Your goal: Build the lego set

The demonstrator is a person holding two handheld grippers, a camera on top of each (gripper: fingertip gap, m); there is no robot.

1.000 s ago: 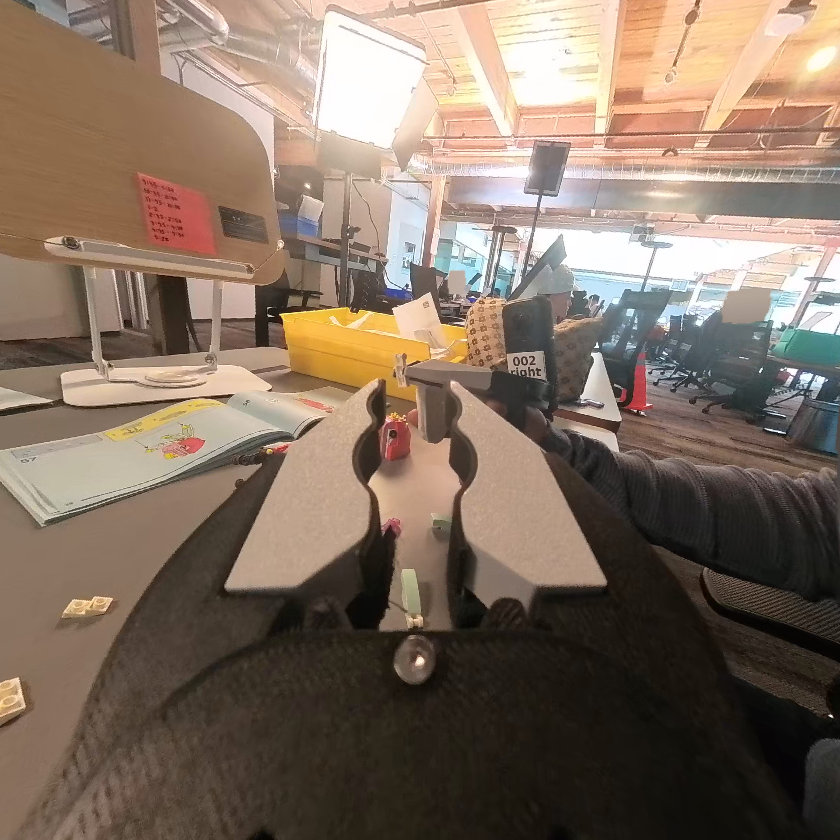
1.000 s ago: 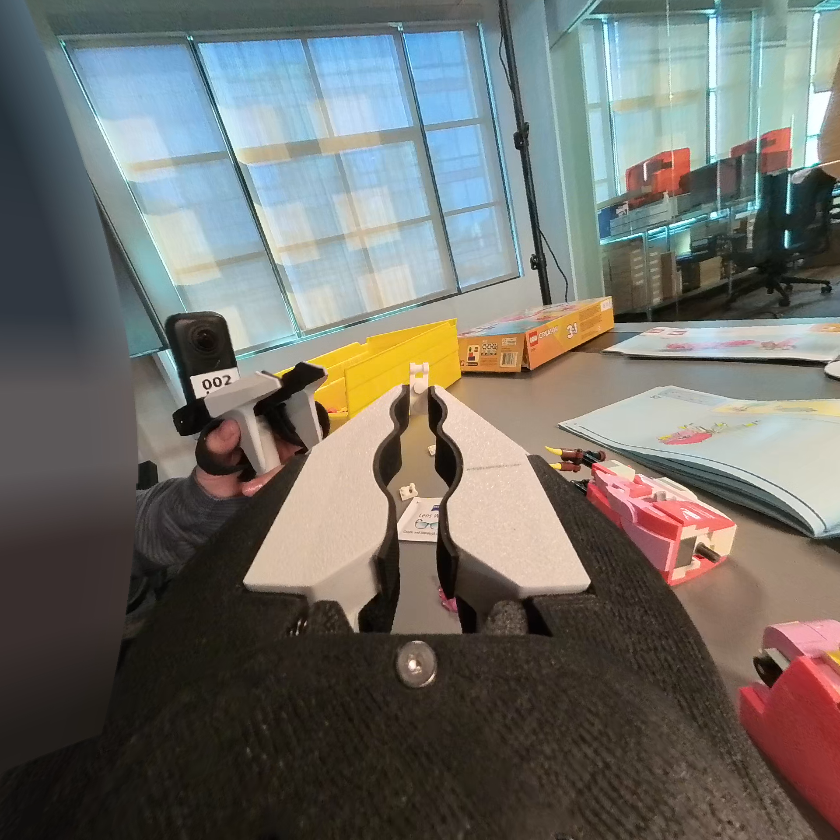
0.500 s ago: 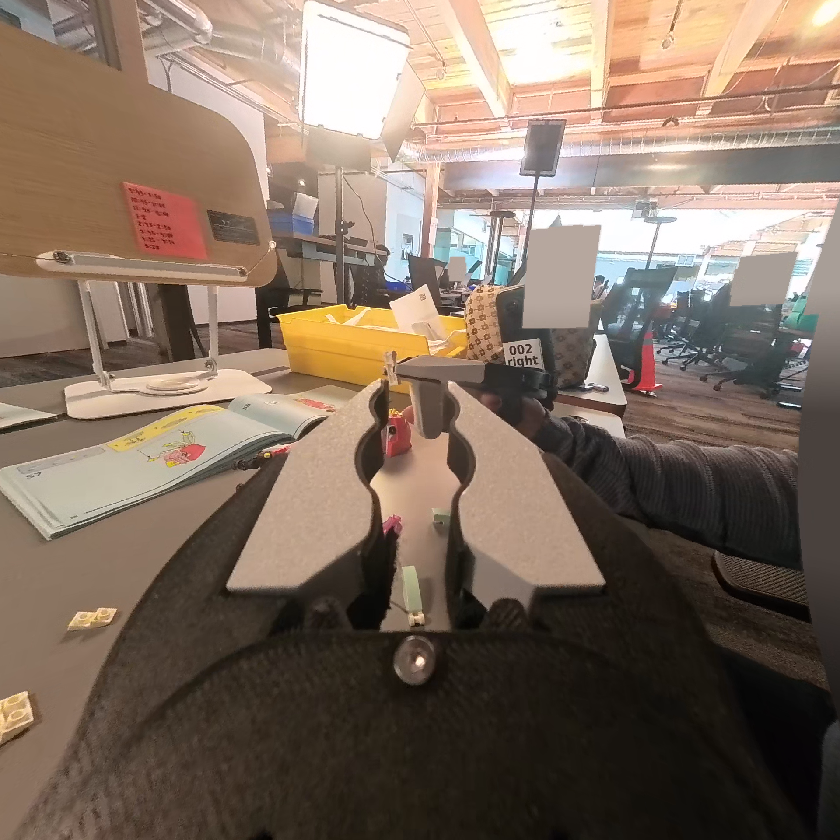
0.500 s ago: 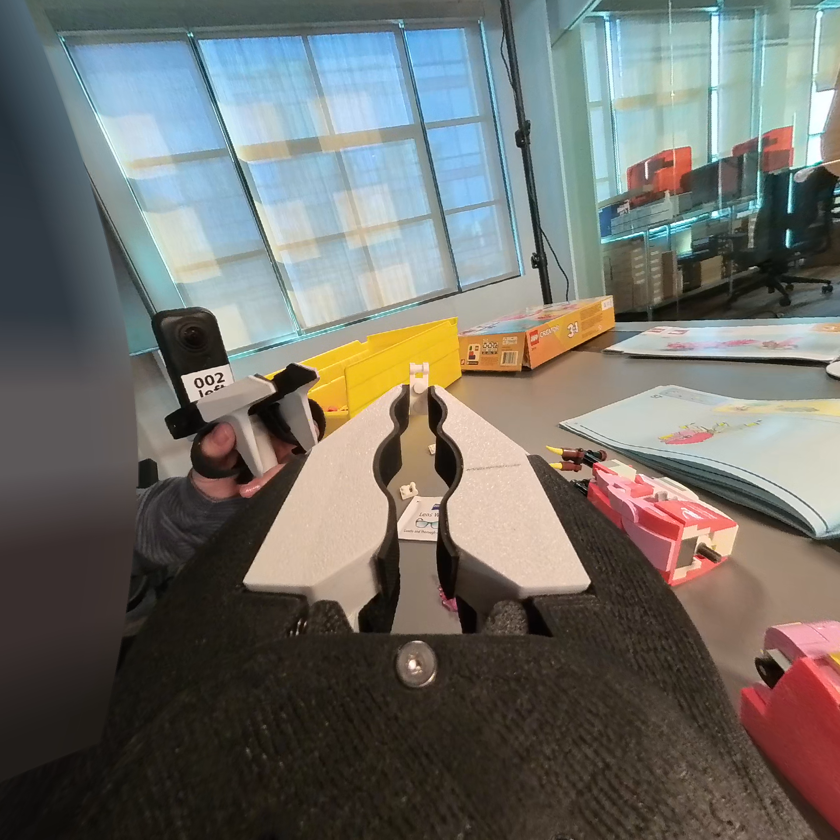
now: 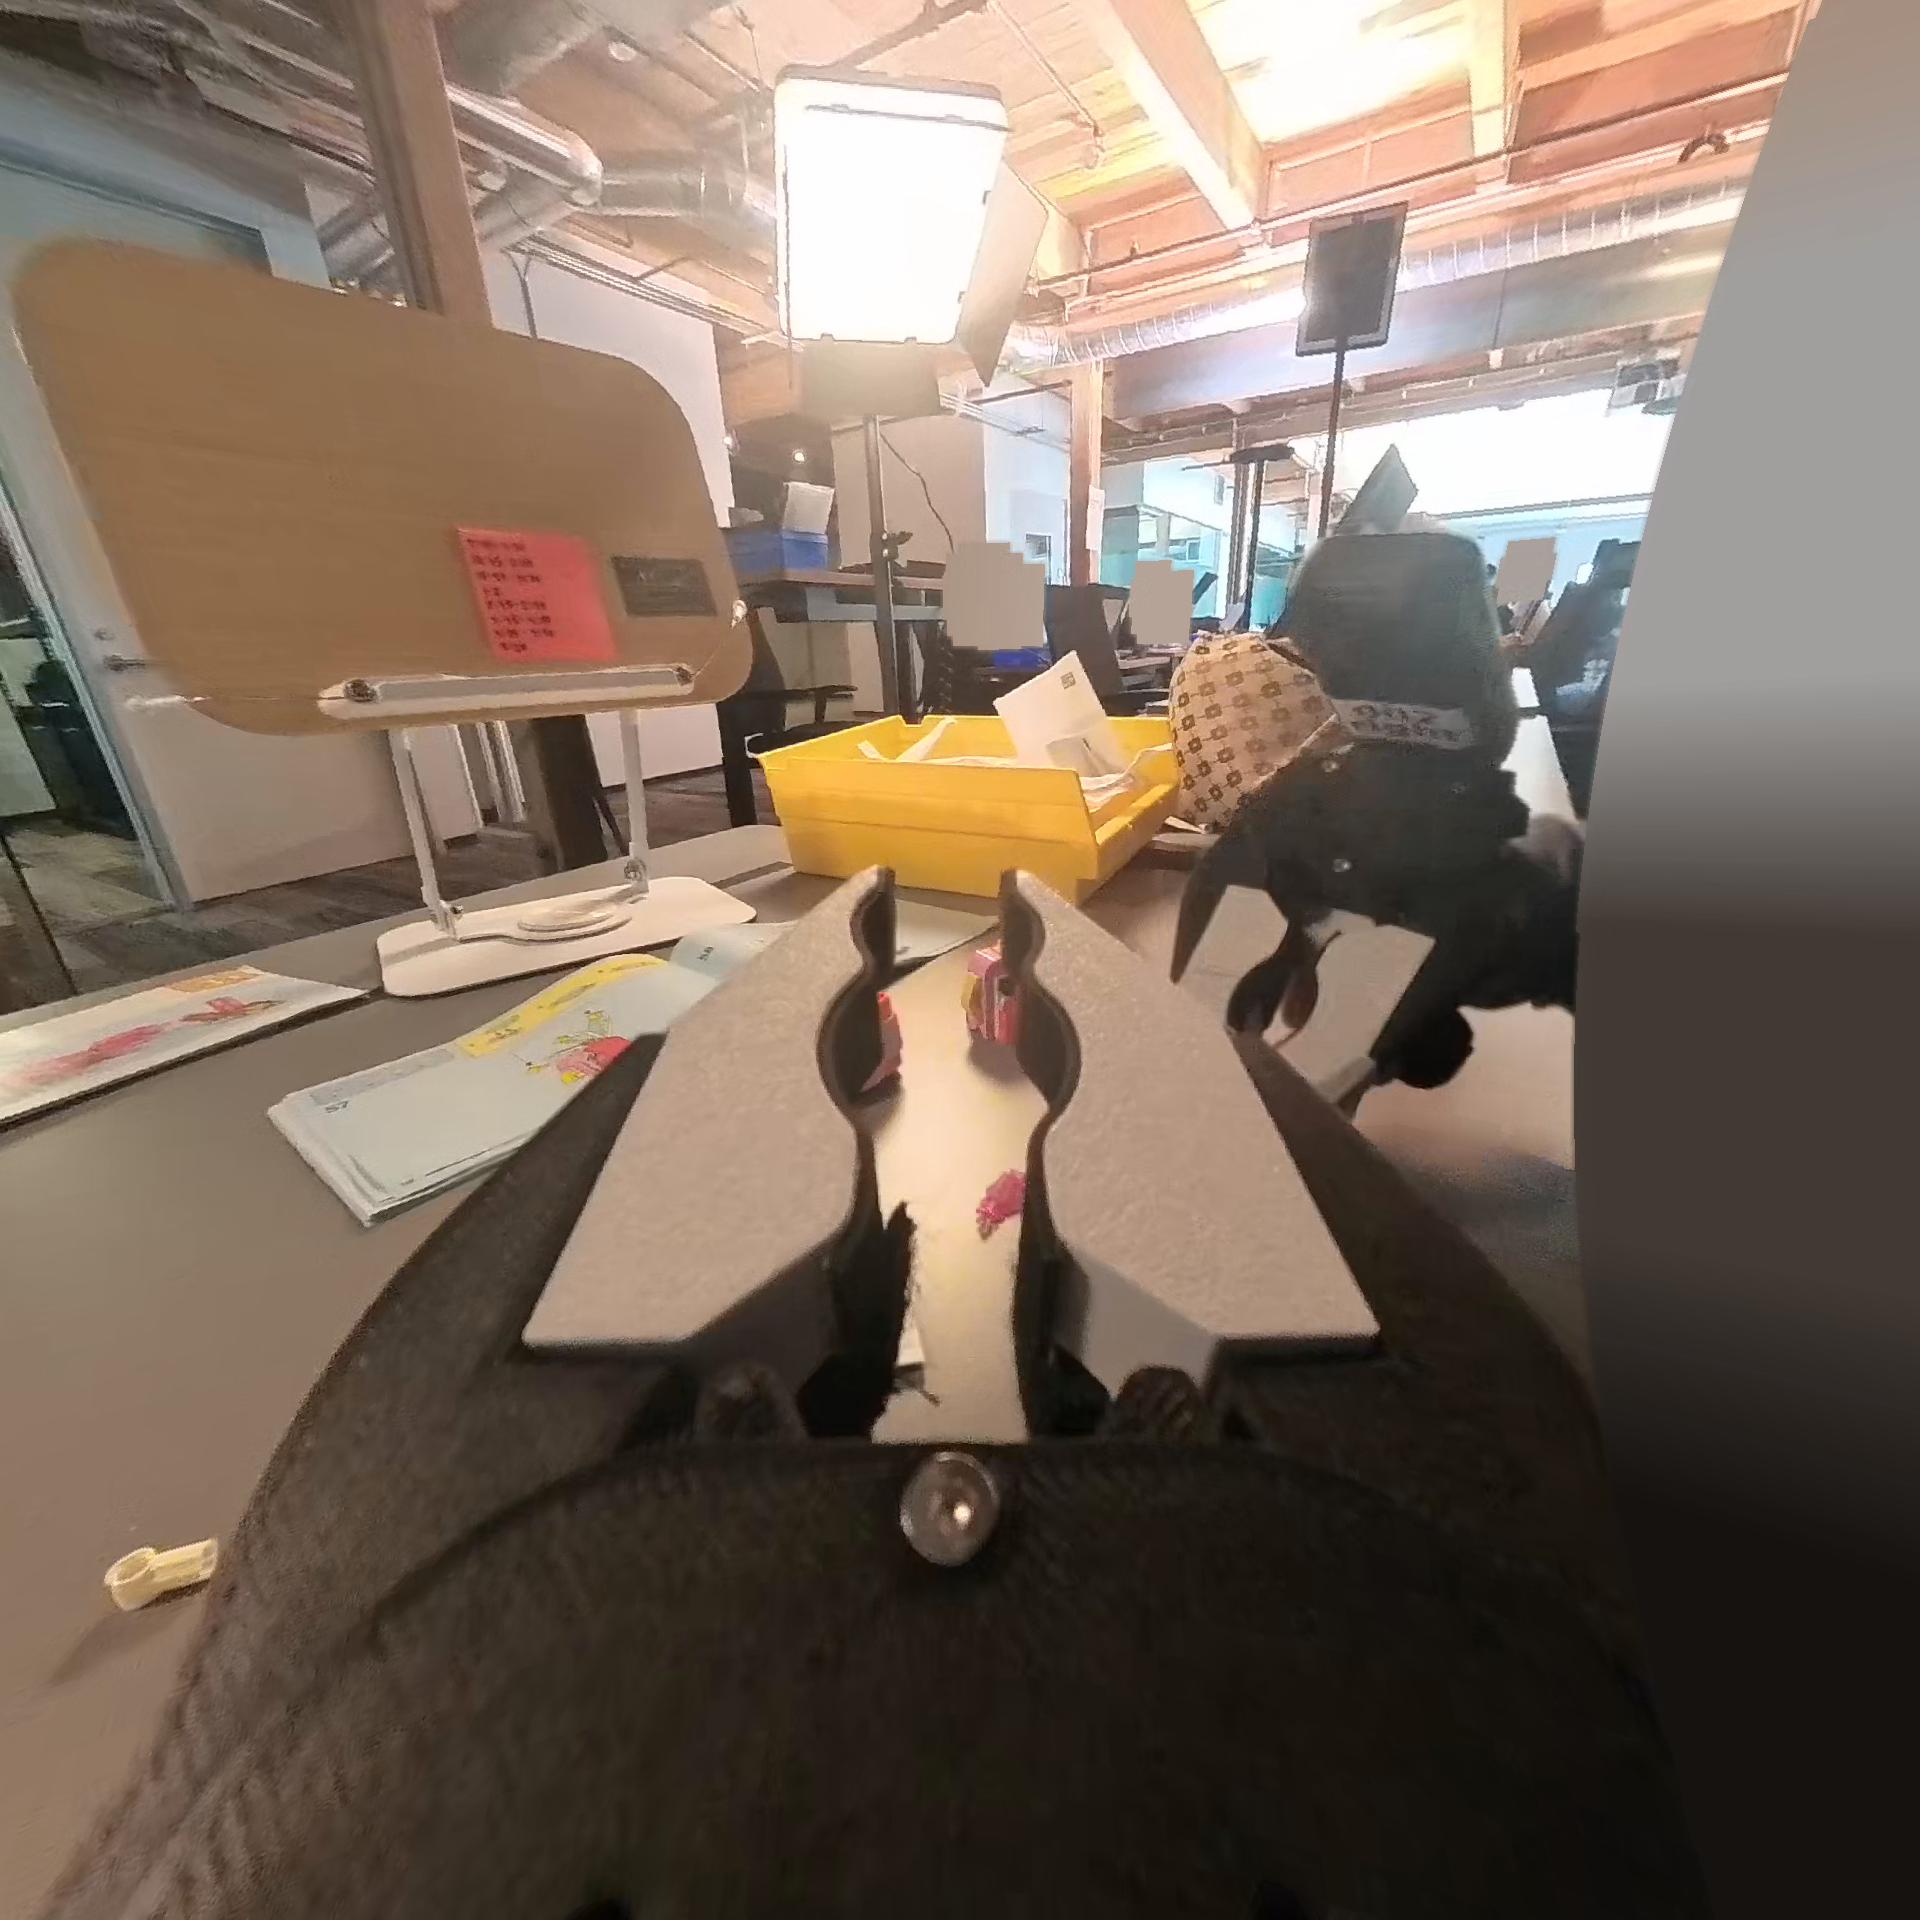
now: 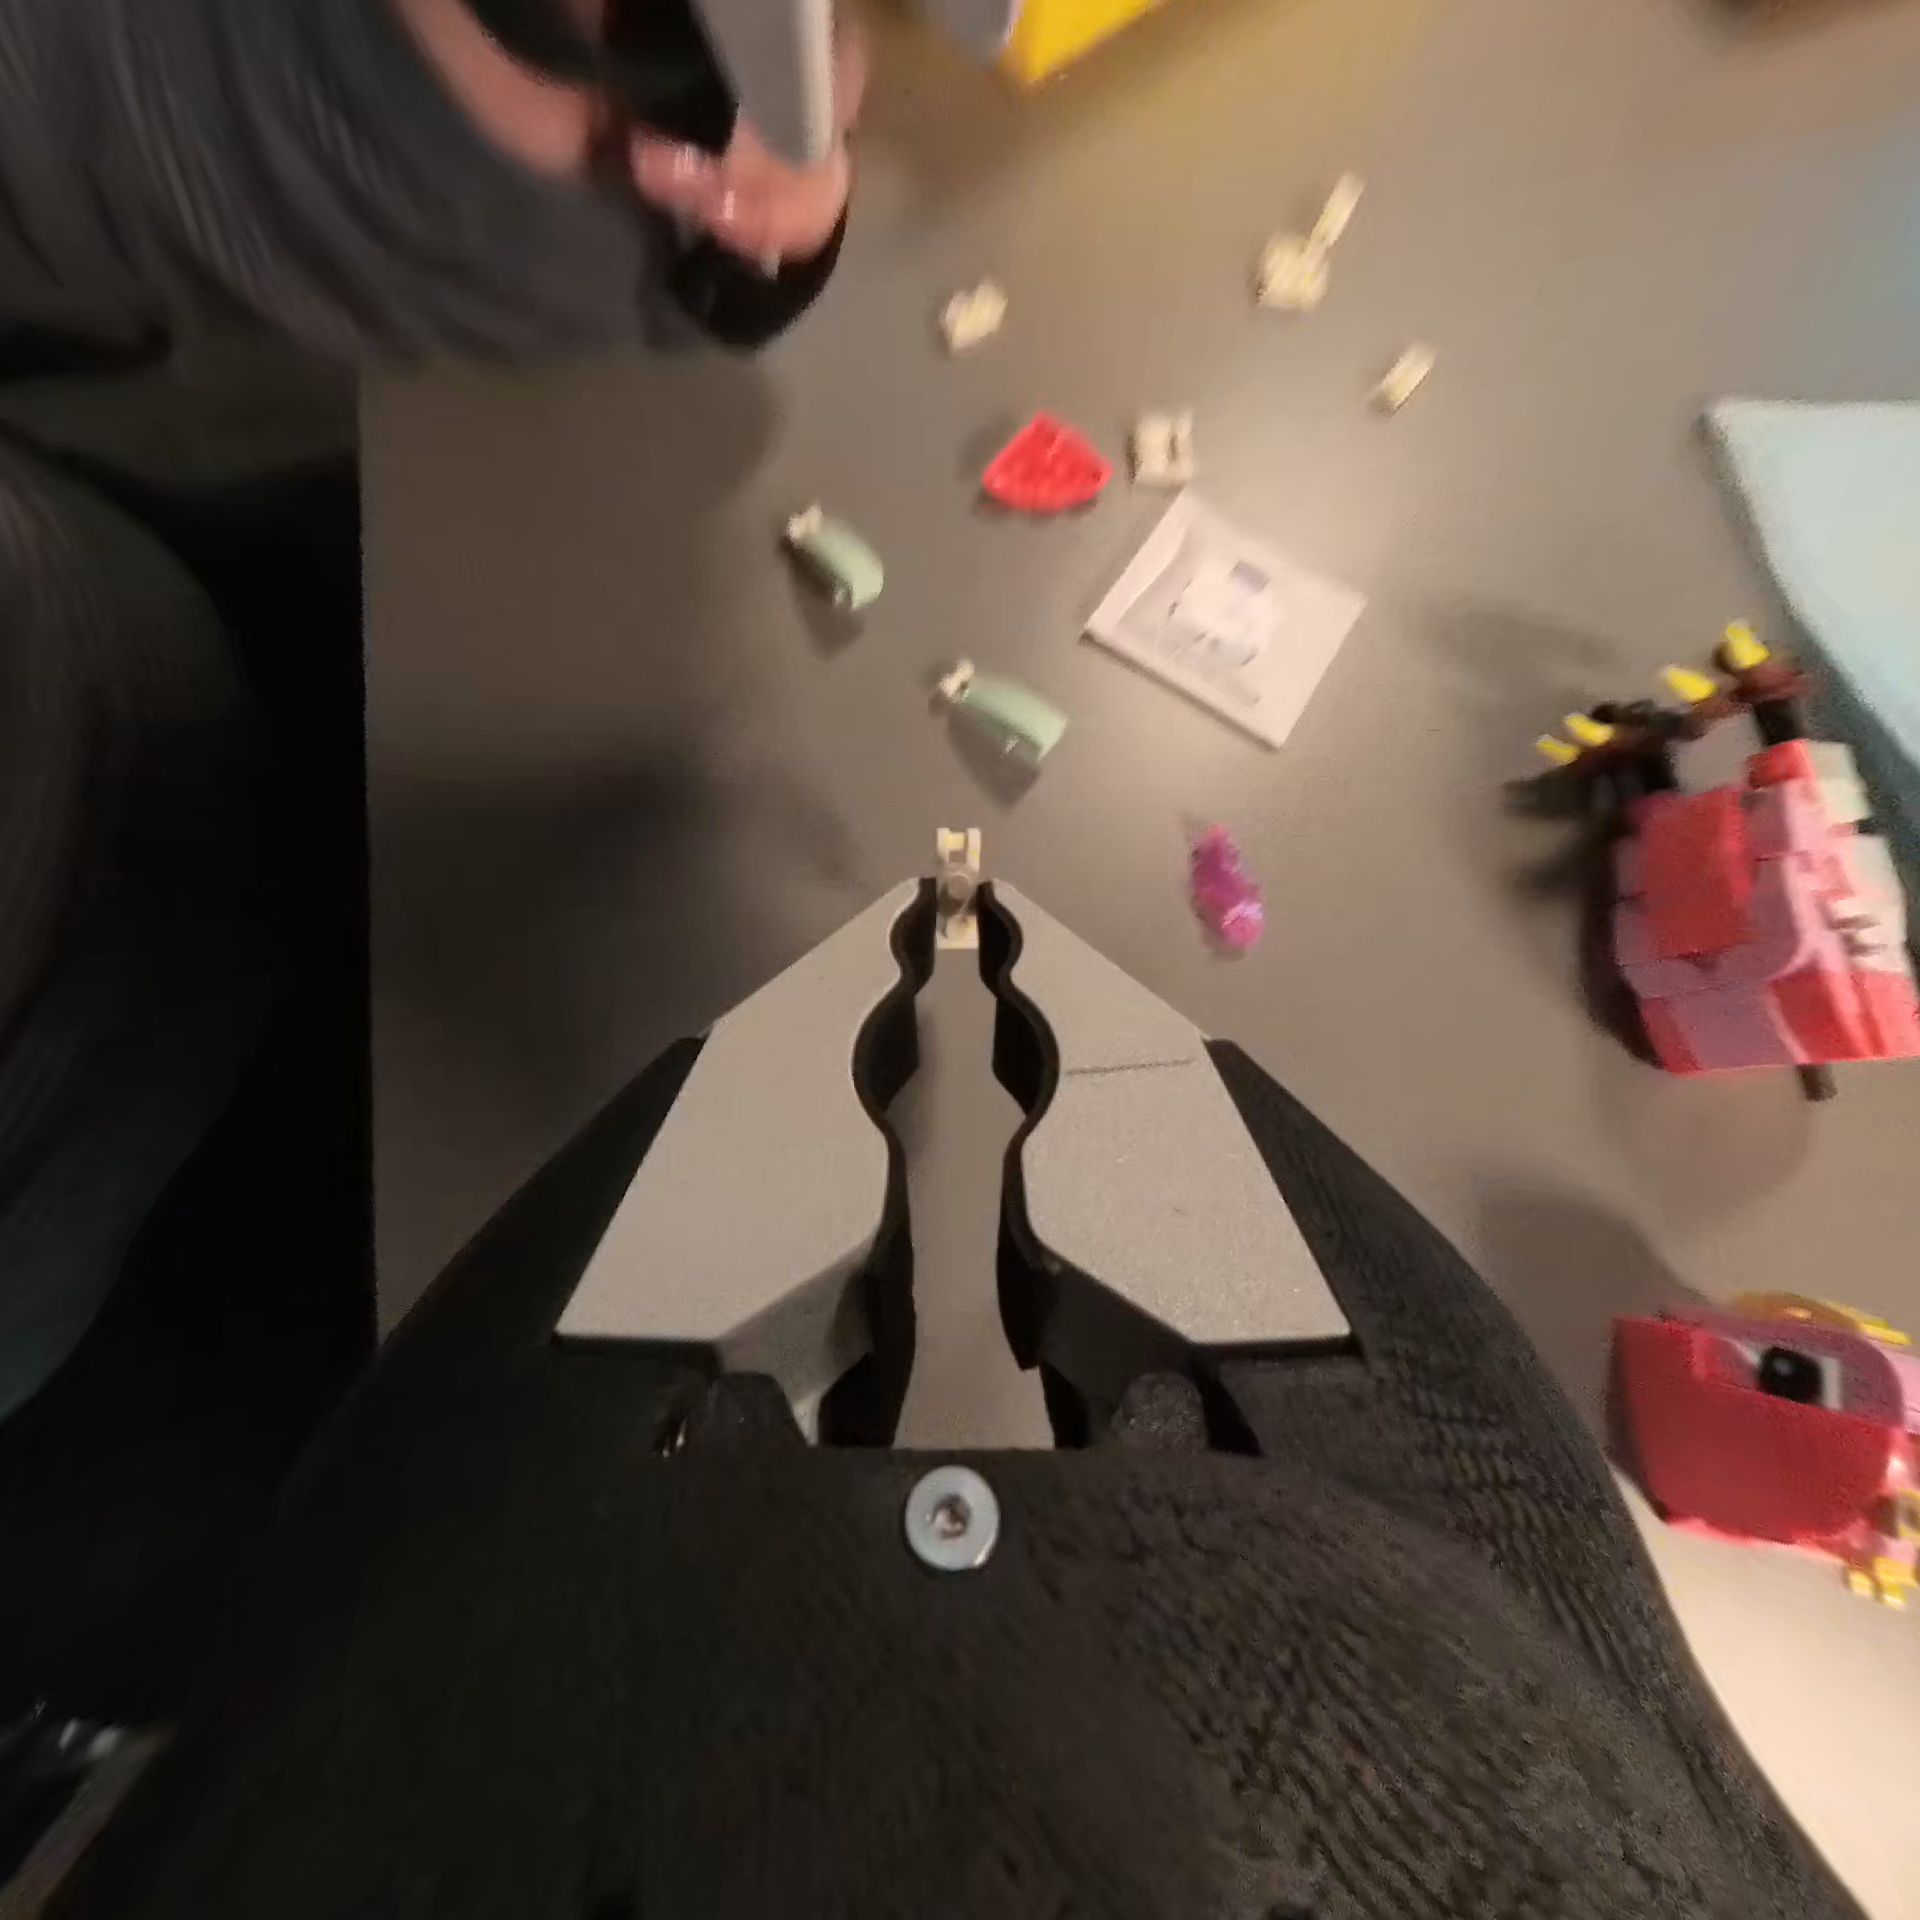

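My right gripper (image 6: 954, 891) points down at the grey table (image 6: 623, 935) and is shut on a small cream brick piece (image 6: 956, 883) that sticks out past its fingertips. It hangs just above the table, between a pale green curved piece (image 6: 1008, 712) and a magenta piece (image 6: 1226, 888). In the left wrist view it is a dark tilted shape (image 5: 1247, 966) at the right. My left gripper (image 5: 948, 894) is open with nothing between its fingers. Beyond its tips, a small pink and red brick model (image 5: 992, 992) stands on the table. The left gripper's blurred finger (image 6: 779, 83) and a hand show at the top of the right wrist view.
A wooden book stand (image 5: 364, 499), a yellow bin (image 5: 966, 800) and an open booklet (image 5: 499, 1081) lie ahead of the left gripper. A red shell piece (image 6: 1044, 462), a white card (image 6: 1221, 613) and two pink-red models (image 6: 1766, 935) (image 6: 1766, 1423) lie on the table. The table edge (image 6: 364, 831) runs at the left. About 15 cm separates my left fingertips from my right. About 10 cm separates my right fingertips from the white card (image 6: 1221, 613).
My right gripper has tipped from level to pointing down at the table, still shut on the cream piece. It has left the spot ahead of the left fingertips. The left jaws have narrowed slightly.
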